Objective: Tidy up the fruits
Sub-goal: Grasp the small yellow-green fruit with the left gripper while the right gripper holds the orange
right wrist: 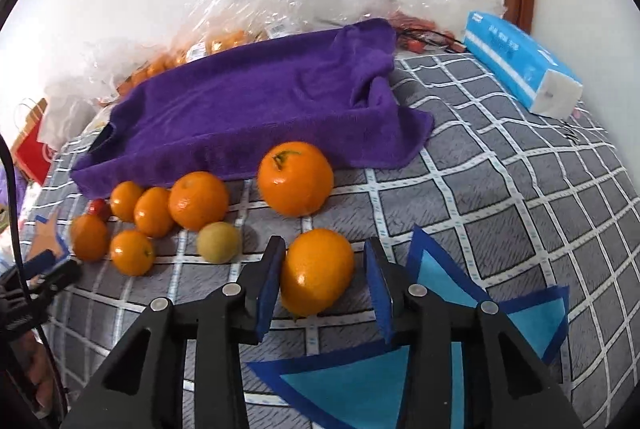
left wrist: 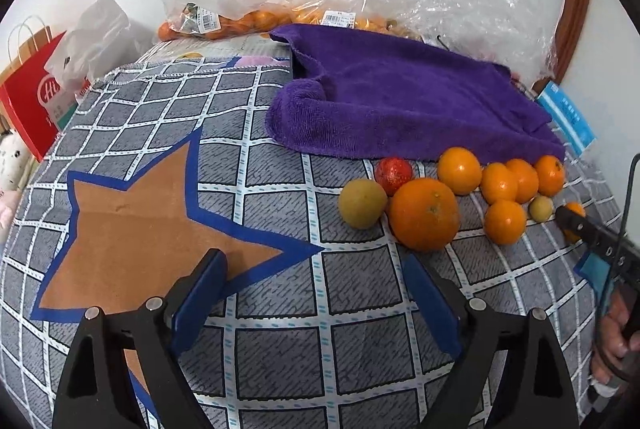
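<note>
Orange fruit [right wrist: 316, 271] sits between the right gripper [right wrist: 324, 279]'s blue pads; the left pad touches it, the right stands clear, so nothing is clamped. This looks like a pick or release beside the purple towel [right wrist: 256, 109]; next, probably a clean close or withdrawal. Other fruits [left wrist: 460, 197] cluster along the towel's near edge. Away from the towel, the left gripper [left wrist: 316, 293] hangs wide, empty, over the checked cloth [left wrist: 280, 349].
</note>
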`<state>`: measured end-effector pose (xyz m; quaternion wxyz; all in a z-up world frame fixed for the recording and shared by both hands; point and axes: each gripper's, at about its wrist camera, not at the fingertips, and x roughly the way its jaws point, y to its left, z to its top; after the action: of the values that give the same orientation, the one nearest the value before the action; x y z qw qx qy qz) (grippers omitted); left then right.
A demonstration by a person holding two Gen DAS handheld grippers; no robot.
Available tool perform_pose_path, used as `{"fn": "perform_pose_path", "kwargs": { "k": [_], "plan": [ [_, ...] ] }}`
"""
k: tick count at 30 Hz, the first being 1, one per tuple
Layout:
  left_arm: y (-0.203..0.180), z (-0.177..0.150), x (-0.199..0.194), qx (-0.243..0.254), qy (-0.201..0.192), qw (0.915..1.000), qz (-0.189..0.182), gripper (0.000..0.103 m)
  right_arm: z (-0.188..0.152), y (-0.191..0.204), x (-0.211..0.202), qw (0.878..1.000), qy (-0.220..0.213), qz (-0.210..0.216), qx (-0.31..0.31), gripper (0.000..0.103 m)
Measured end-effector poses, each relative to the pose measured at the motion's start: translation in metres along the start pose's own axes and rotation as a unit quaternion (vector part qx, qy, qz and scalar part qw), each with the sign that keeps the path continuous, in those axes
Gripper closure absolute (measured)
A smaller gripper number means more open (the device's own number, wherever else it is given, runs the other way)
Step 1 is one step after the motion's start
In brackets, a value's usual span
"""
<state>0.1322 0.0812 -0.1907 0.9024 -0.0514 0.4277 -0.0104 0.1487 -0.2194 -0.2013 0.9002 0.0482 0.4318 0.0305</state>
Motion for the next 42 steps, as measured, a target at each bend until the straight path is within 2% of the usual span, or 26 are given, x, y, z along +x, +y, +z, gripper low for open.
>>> {"fn": "perform_pose_path", "kwargs": {
  "k": [4, 6, 8, 16, 19, 21, 22, 24, 28, 32, 34, 35, 37, 38, 42],
  "plan": [
    [0.006, 0.0, -0.002, -0.017, -0.006, 0.9998, 0.0, 0.027, 0.002, 0.0, 0.001, 1.0, 0.003, 0.003, 0.002, 0.062],
    [0.007, -0.001, -0.003, -0.02, -0.008, 0.9997, 0.011, 0.04, 0.002, 0.0, 0.002, 1.0, 0.003, 0.001, 0.0, 0.062],
    [0.007, 0.0, -0.005, -0.019, -0.011, 0.9997, 0.007, 0.044, 0.001, 0.001, 0.001, 1.0, 0.004, 0.001, -0.002, 0.062],
    [0.002, 0.019, -0.006, 0.03, 0.007, 0.9995, 0.008, 0.045, 0.001, 0.006, 0.002, 1.0, 0.007, 0.007, -0.021, 0.062],
    [0.001, 0.022, 0.003, 0.043, 0.024, 0.9988, -0.008, 0.045, 0.0, 0.005, 0.001, 1.0, 0.007, 0.008, -0.022, 0.062],
    [0.0, 0.022, 0.01, 0.048, 0.034, 0.9978, -0.031, 0.045, 0.0, 0.006, 0.001, 1.0, 0.006, 0.008, -0.02, 0.062],
    [-0.001, 0.022, 0.012, 0.051, 0.035, 0.9974, -0.037, 0.045, 0.0, 0.006, 0.001, 1.0, 0.006, 0.009, -0.019, 0.062],
    [-0.005, 0.024, 0.014, 0.065, 0.028, 0.9971, -0.028, 0.046, 0.0, 0.006, 0.001, 1.0, 0.006, 0.01, -0.017, 0.062],
    [-0.009, 0.031, 0.021, 0.072, 0.028, 0.9961, -0.044, 0.047, 0.0, 0.005, 0.001, 1.0, 0.007, 0.007, -0.02, 0.062],
    [-0.015, 0.03, 0.024, 0.082, 0.006, 0.9961, -0.032, 0.048, 0.0, 0.005, 0.0, 1.0, 0.007, 0.0, -0.022, 0.065],
    [-0.018, 0.03, 0.025, 0.085, 0.005, 0.9959, -0.031, 0.053, 0.0, 0.006, 0.001, 1.0, 0.008, 0.0, -0.028, 0.065],
    [-0.019, 0.03, 0.024, 0.086, 0.004, 0.9955, -0.04, 0.061, -0.001, 0.007, 0.0, 1.0, 0.009, -0.001, -0.03, 0.065],
    [-0.02, 0.031, 0.025, 0.087, 0.004, 0.9954, -0.039, 0.067, -0.001, 0.009, 0.001, 0.999, 0.009, -0.004, -0.036, 0.065],
    [-0.02, 0.031, 0.024, 0.089, 0.004, 0.9949, -0.049, 0.075, -0.001, 0.009, 0.001, 0.999, 0.01, -0.005, -0.037, 0.064],
    [-0.016, 0.03, 0.024, 0.079, 0.004, 0.9944, -0.07, 0.077, -0.002, 0.007, 0.0, 0.999, 0.01, 0.004, -0.034, 0.064]
  ]
}}
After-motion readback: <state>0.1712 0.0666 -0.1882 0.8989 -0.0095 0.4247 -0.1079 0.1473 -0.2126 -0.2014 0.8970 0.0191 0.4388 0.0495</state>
